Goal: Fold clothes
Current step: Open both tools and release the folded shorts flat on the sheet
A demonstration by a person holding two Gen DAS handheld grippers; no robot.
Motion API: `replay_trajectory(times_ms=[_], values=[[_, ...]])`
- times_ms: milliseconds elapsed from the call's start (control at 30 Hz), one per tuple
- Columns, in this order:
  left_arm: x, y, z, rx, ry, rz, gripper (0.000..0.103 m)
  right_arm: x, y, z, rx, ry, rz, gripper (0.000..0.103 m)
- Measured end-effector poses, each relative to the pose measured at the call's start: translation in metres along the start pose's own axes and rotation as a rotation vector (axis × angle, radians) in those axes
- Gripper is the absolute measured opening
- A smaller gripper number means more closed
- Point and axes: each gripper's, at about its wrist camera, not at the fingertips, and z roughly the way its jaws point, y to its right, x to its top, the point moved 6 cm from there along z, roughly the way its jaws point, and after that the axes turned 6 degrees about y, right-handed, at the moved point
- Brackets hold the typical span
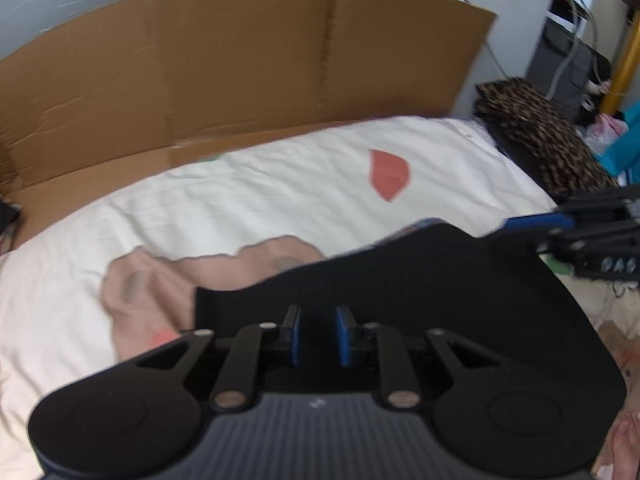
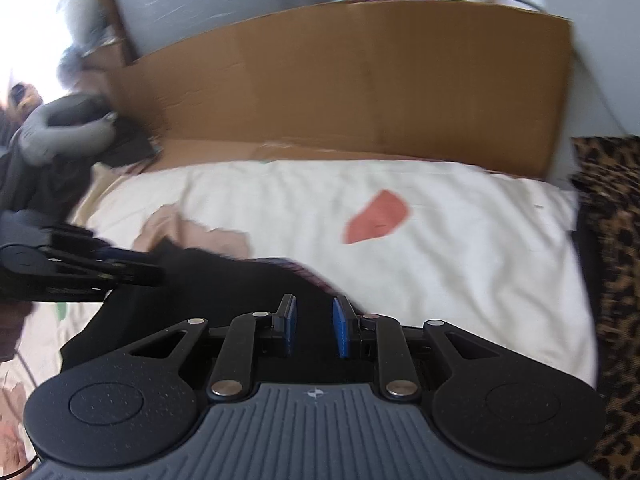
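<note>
A black garment lies folded on the white bed sheet, over a pale pink garment. My left gripper hovers over the black cloth's left part. Its blue pads stand a small gap apart, and nothing is pinched between them. My right gripper is over the cloth's right edge, its pads also slightly apart and empty. Each gripper shows in the other's view, the right one at that edge and the left one at the left end.
A tall cardboard sheet stands along the far side of the bed. A red patch marks the sheet. Leopard-print fabric lies at the right. A grey cushion and clutter sit at the far left.
</note>
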Motion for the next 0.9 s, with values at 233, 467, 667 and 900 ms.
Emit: replay_trajectory(times_ms=[233,467,667,900], values=[[-0.002,0.007,0.024,-0.023,-0.026,0.006,0.02,-0.009,-0.027,0.029,0.025,-0.05,-0.063,0.021],[-0.008,-0.002,0.041,-0.034,-0.049,-0.011,0.021,-0.012,-0.024,0.05,0.015,-0.081,-0.092,0.027],[-0.006,-0.008,0.042,-0.053,-0.06,-0.046,0.021,-0.016,-0.019,0.061,0.036,-0.102,-0.106,0.027],[0.004,-0.019,0.003,-0.041,-0.015,-0.073,0.02,-0.002,-0.012,0.031,0.064,-0.079,-0.054,0.027]])
